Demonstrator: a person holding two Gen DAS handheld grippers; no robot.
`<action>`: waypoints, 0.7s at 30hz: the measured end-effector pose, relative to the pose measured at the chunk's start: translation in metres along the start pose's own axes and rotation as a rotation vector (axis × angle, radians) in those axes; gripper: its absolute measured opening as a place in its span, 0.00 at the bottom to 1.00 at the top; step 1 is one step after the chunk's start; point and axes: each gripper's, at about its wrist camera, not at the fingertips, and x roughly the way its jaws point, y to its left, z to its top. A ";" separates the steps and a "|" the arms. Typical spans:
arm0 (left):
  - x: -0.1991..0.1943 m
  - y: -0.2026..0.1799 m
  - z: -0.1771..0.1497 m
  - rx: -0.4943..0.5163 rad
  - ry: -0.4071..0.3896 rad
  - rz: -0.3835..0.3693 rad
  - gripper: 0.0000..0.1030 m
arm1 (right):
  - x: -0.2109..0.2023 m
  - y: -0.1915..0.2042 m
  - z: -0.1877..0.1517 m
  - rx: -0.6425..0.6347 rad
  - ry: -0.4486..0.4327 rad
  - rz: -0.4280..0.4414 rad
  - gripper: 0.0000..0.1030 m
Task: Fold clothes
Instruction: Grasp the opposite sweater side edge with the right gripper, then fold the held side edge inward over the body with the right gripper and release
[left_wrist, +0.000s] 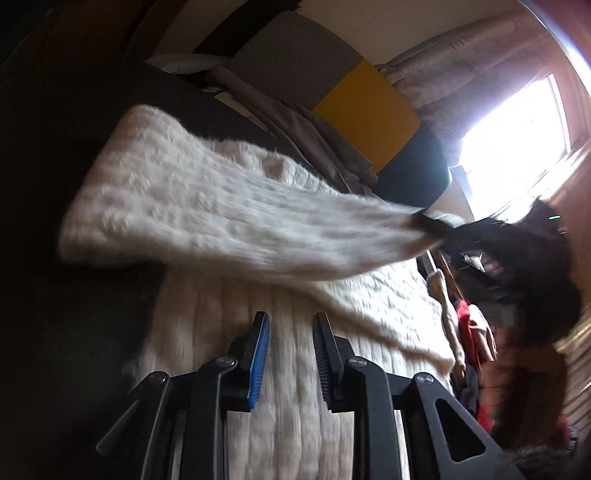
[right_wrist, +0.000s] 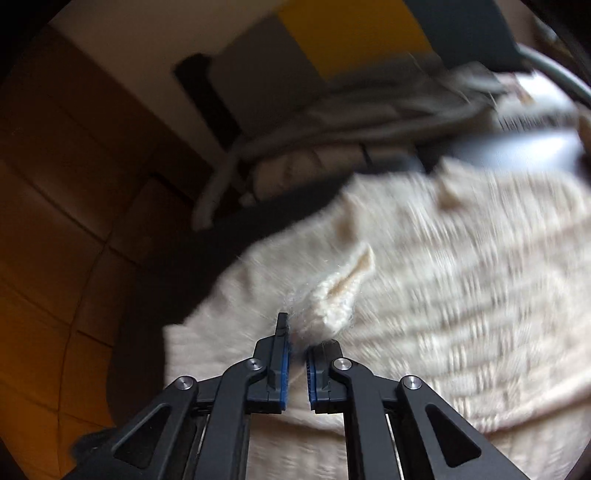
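Note:
A cream cable-knit sweater (left_wrist: 258, 369) lies spread on a dark surface (left_wrist: 55, 155). One part of it (left_wrist: 221, 206) is lifted and stretched across the body towards the right, where my right gripper (left_wrist: 430, 223) pinches its end. In the right wrist view my right gripper (right_wrist: 301, 338) is shut on a bunched fold of the sweater (right_wrist: 332, 295), and the rest of the knit (right_wrist: 461, 295) is blurred below. My left gripper (left_wrist: 291, 315) hovers over the ribbed lower part with its jaws apart and nothing between the pads.
A stack of folded grey cloth (left_wrist: 314, 136) lies beyond the sweater, in front of a grey and yellow panel (left_wrist: 369, 110). A bright window (left_wrist: 517, 147) is at the right, with red clothing (left_wrist: 469, 332) below it. Wooden floor (right_wrist: 55, 221) shows on the left.

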 end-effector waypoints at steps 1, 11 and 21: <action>0.003 0.001 0.004 -0.004 0.002 0.015 0.23 | -0.006 0.007 0.009 -0.020 -0.014 0.008 0.08; 0.005 0.009 0.030 0.021 -0.036 0.141 0.23 | -0.070 -0.023 0.053 -0.027 -0.129 -0.051 0.08; -0.005 0.018 0.017 0.053 -0.036 0.165 0.23 | -0.089 -0.137 0.017 0.153 -0.111 -0.183 0.08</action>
